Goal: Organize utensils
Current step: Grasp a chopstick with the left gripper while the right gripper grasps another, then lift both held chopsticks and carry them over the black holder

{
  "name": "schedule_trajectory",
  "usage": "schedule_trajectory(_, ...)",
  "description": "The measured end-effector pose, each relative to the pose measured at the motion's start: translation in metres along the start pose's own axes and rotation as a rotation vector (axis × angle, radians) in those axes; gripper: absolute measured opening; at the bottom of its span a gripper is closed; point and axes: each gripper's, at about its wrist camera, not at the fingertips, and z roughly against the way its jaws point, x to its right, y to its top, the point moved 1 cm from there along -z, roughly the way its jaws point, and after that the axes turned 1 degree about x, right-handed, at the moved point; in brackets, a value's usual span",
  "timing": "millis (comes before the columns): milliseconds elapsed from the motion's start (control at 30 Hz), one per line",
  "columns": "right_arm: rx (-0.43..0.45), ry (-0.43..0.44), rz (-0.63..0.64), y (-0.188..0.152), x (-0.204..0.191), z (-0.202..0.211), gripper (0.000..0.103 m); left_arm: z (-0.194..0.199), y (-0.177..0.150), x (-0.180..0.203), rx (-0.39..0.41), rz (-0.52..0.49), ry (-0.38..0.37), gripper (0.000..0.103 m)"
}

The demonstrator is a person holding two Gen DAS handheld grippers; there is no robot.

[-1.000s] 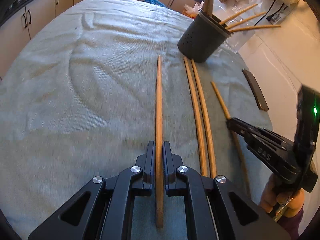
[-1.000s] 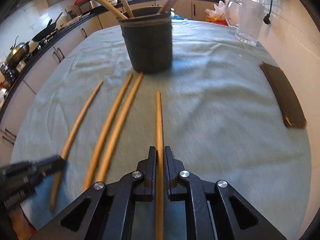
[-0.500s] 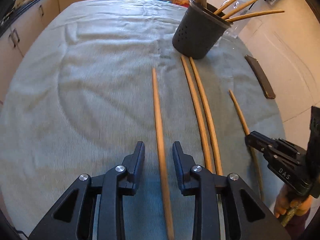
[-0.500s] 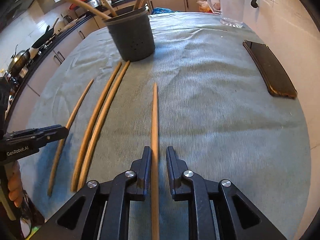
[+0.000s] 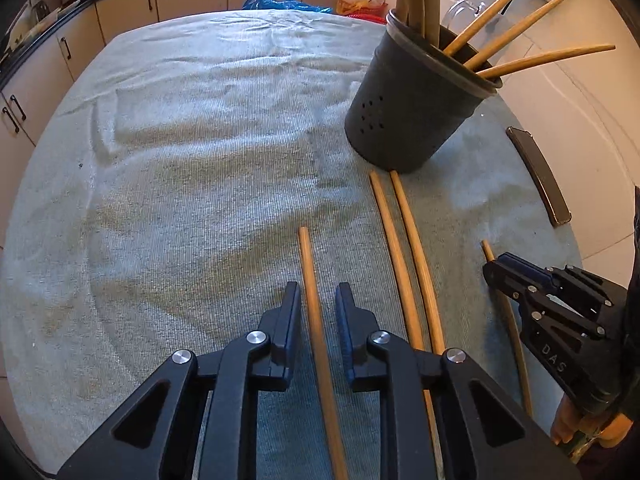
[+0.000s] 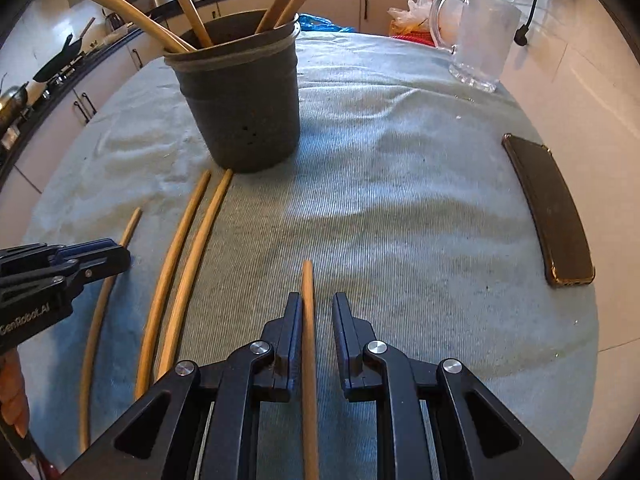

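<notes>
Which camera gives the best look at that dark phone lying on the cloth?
The right wrist view: the phone lies broad and whole there, its case edge visible. In the left wrist view the same phone is only a thin, slanted strip near the right edge.

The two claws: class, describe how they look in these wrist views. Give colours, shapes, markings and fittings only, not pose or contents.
Both are matte black with triangular cut-outs in the linkage arms and round silver pivot bolts. The left claw has dark blue pads on flat, straight fingers. The right claw looks built the same; its body carries "DAS" lettering, and the left's body reads "GenRobot.AI". No cables or sleeves are visible.
</notes>
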Motion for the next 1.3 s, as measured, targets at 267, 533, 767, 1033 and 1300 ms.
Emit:
schedule_trajectory(267,0.036,0.018,-0.009,-0.001,-0.004,0.002,0.006,-0.001,-0.006,0.0,0.025,0.018,-0.029,0.006)
schedule_trajectory(533,0.188,0.135,-0.086,0.001,0.014,0.057,0.006,0.055,-0.018,0.003,0.159,0.029,-0.024,0.005)
schedule_trajectory(767,0.327,0.164,-0.112,-0.008,0.026,0.114,0.006,0.126,-0.032,0.021,0.328,-0.03,-0.028,0.005)
schedule_trajectory(1033,0.425,0.181,-0.115,-0.023,0.033,0.162,0.006,0.171,-0.051,0.045,0.435,-0.095,-0.032,0.006)
schedule_trajectory(1300,0.507,0.19,-0.087,-0.04,0.027,0.2,0.006,0.2,-0.083,0.068,0.524,-0.179,-0.001,0.006)
